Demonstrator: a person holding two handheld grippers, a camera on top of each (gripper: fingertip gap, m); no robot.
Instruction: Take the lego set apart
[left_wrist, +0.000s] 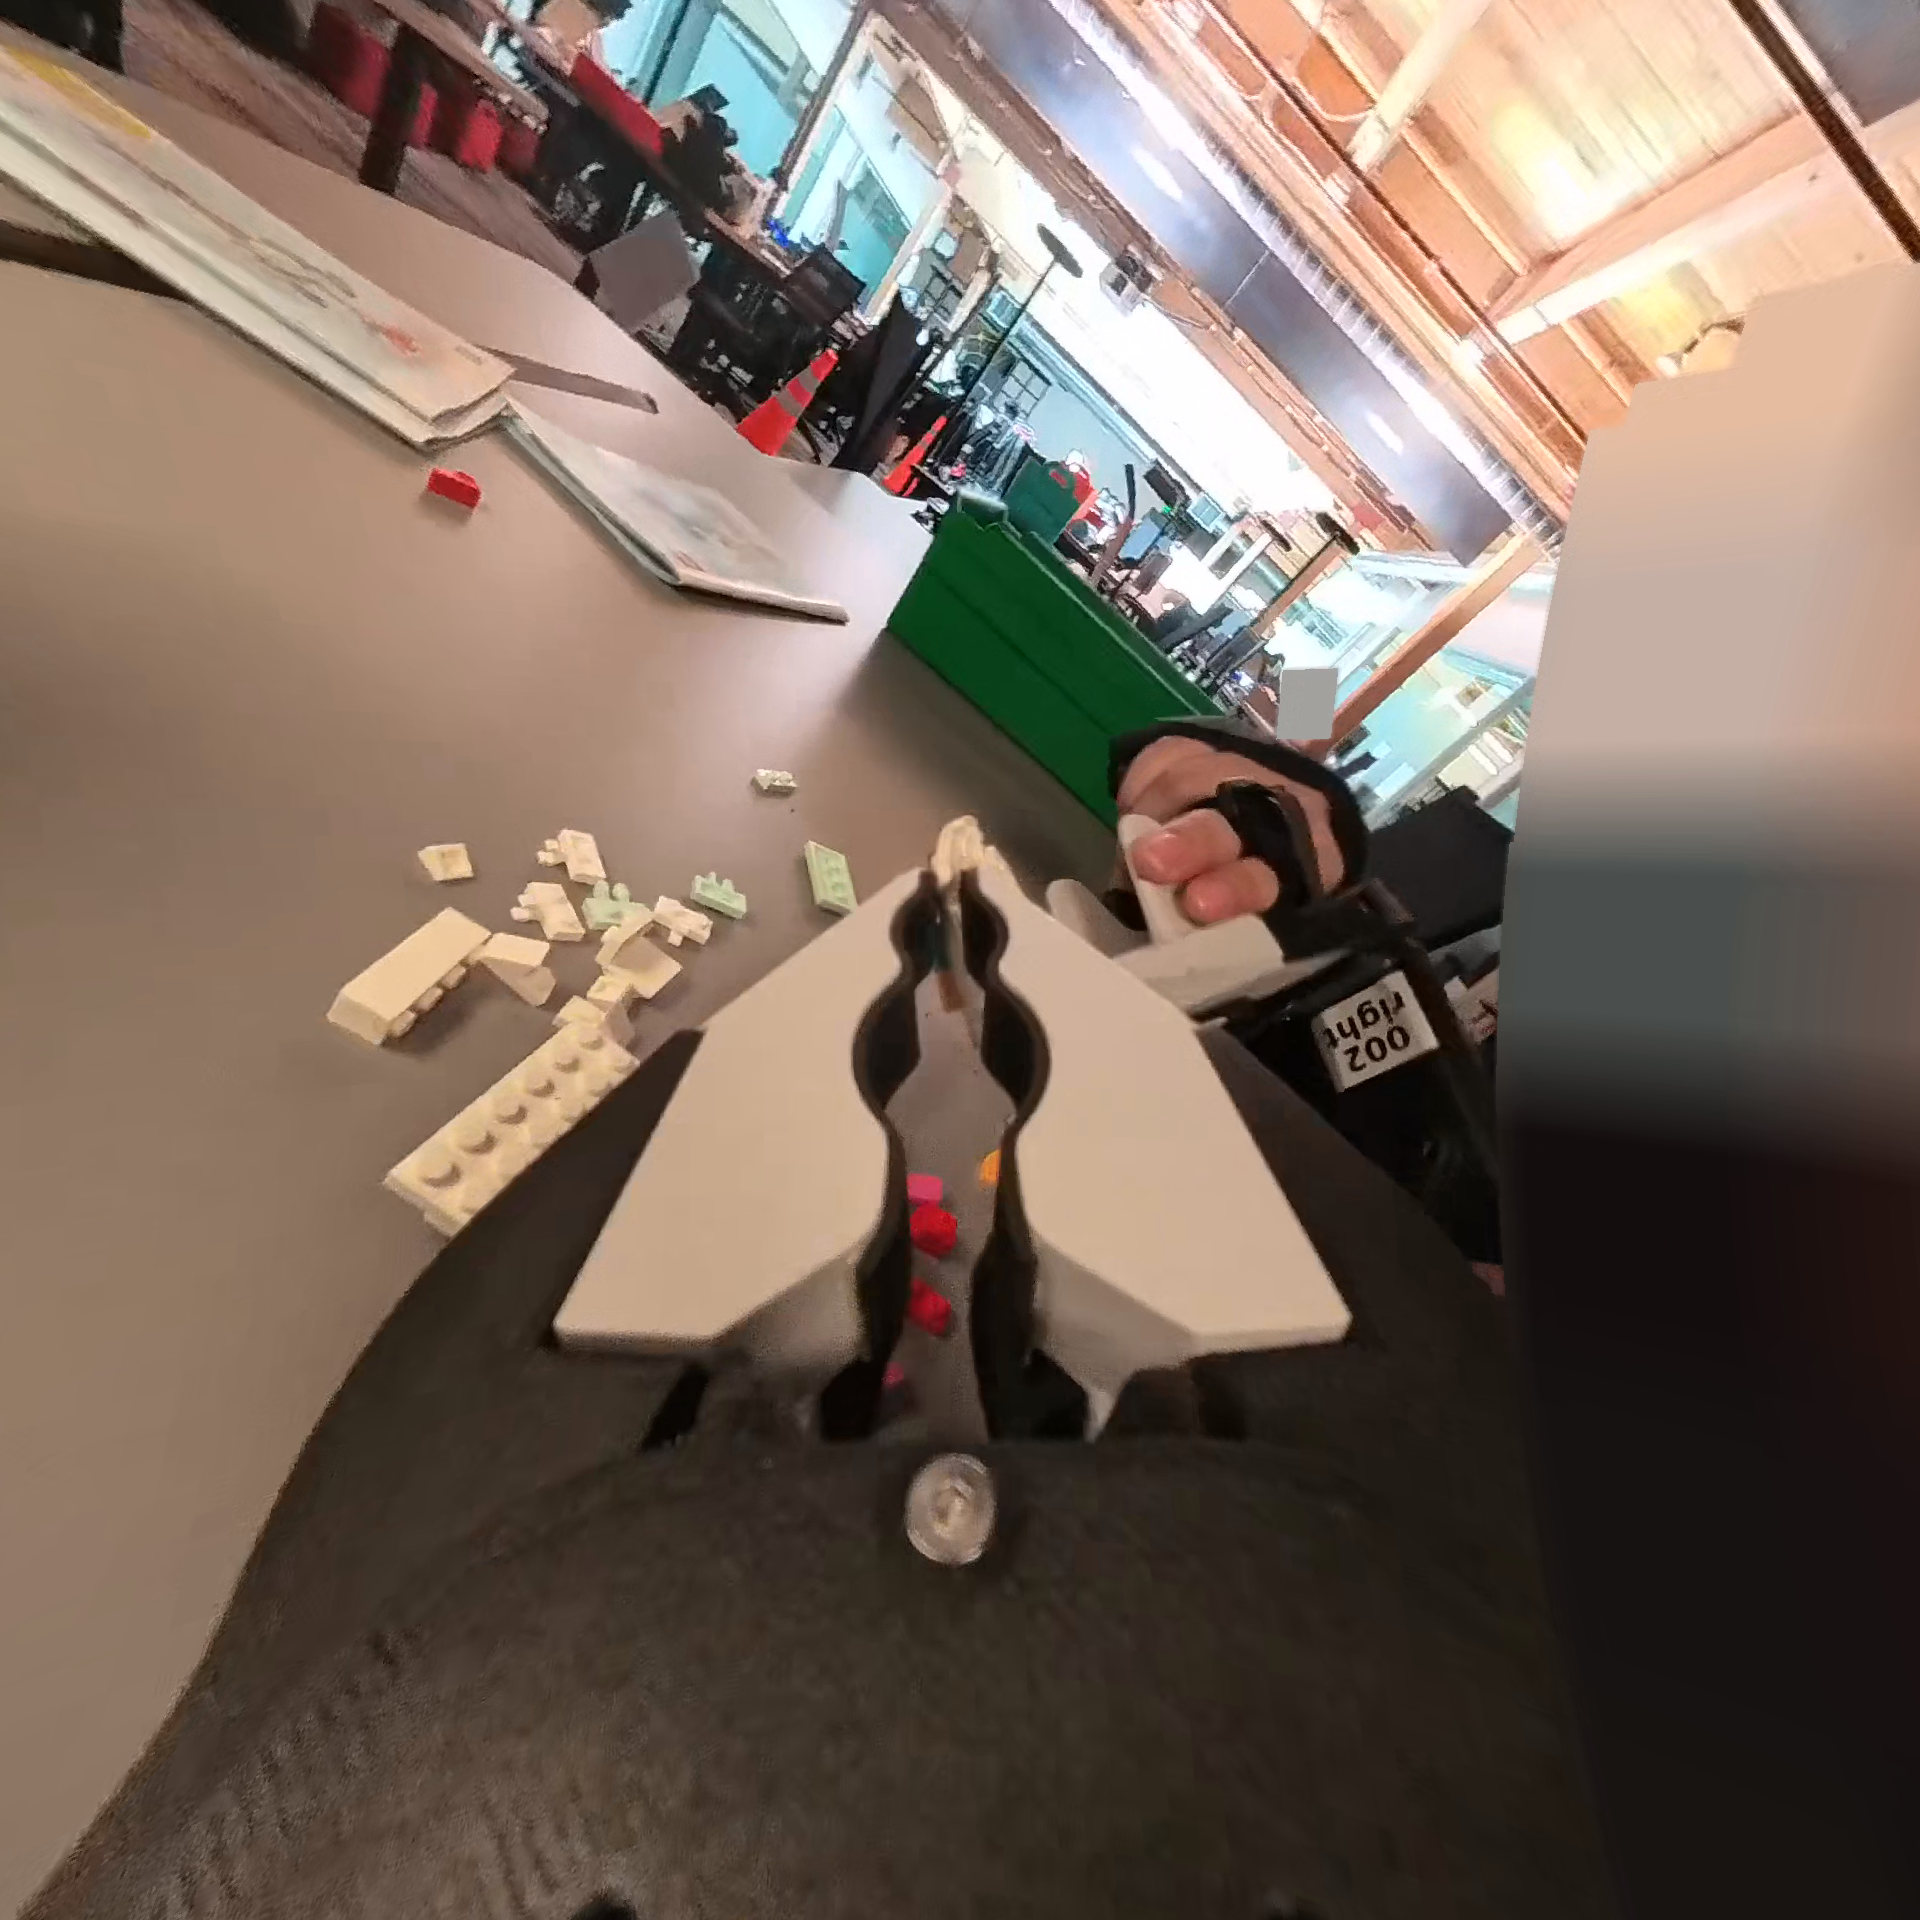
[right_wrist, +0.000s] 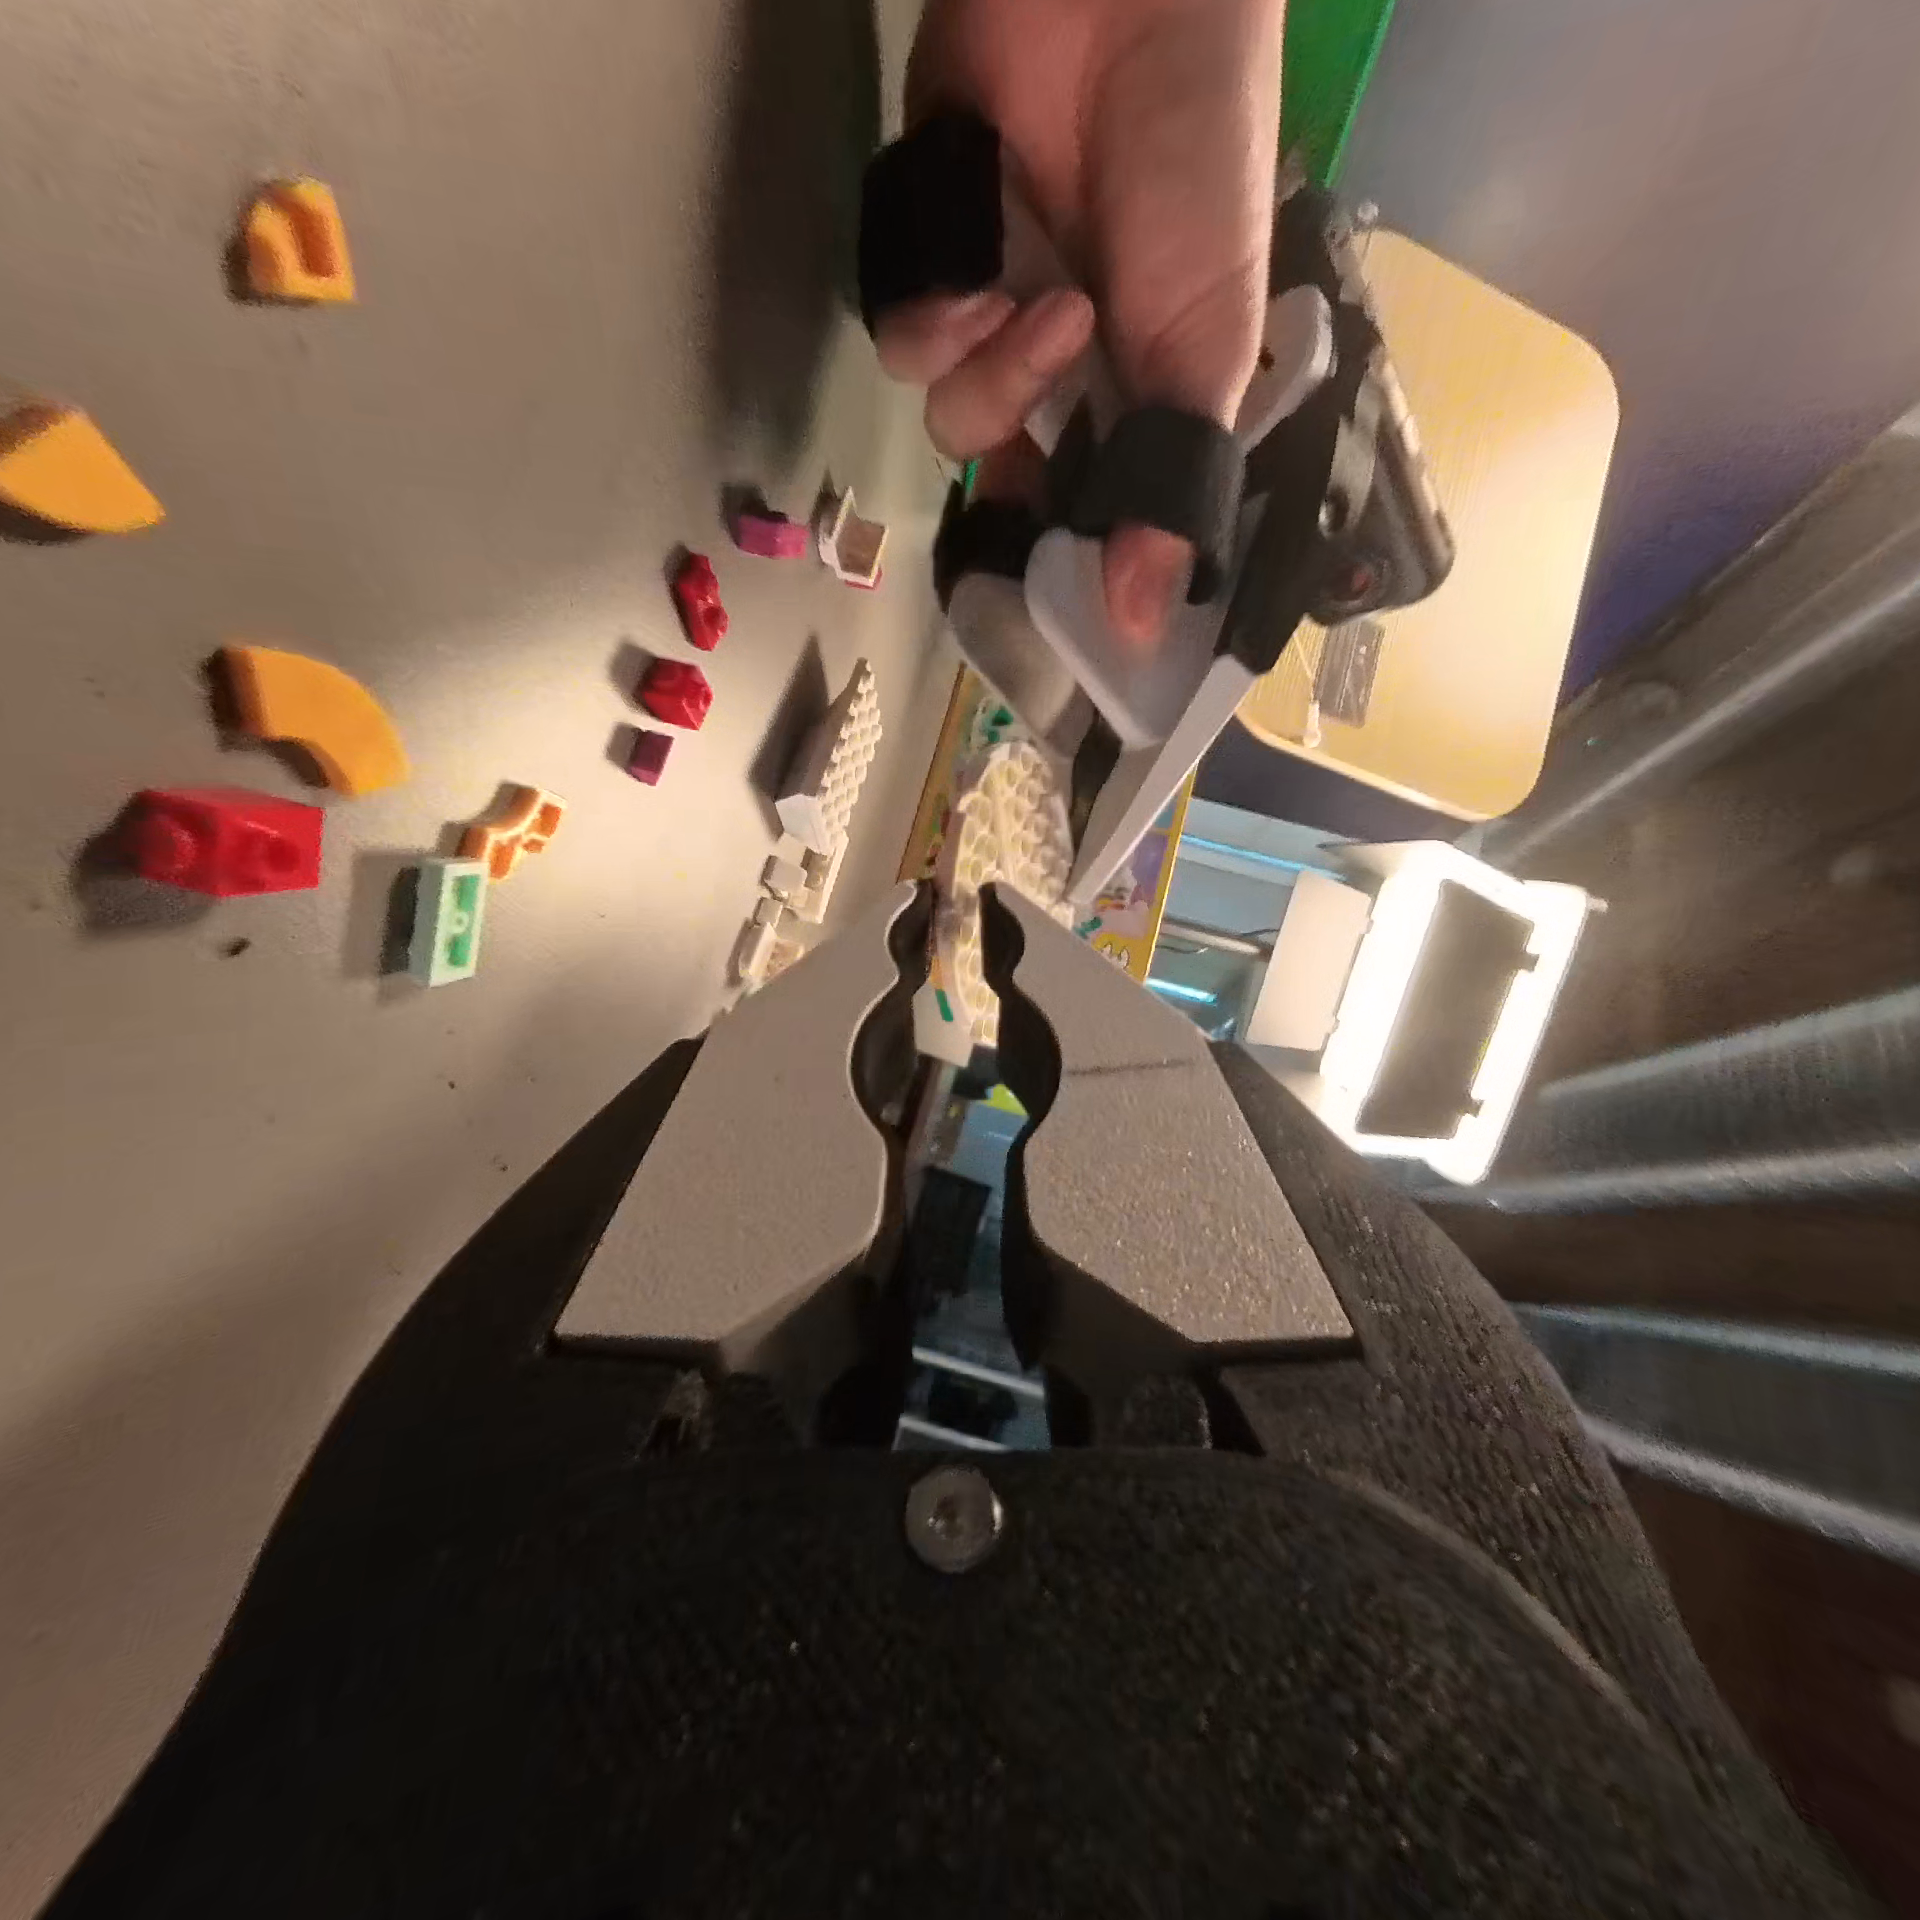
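round white plate (right_wrist: 1013, 831) held in the air above the table (left_wrist: 260, 727) | right gripper (right_wrist: 951, 902) clenched on its near edge, left gripper (left_wrist: 951, 883) clenched on the far edge, likely to pry layers apart | loose bricks (left_wrist: 540, 935) lie below it

White sticker (left_wrist: 1374, 1033) with printed writing on the right gripper's black body, seen upside down
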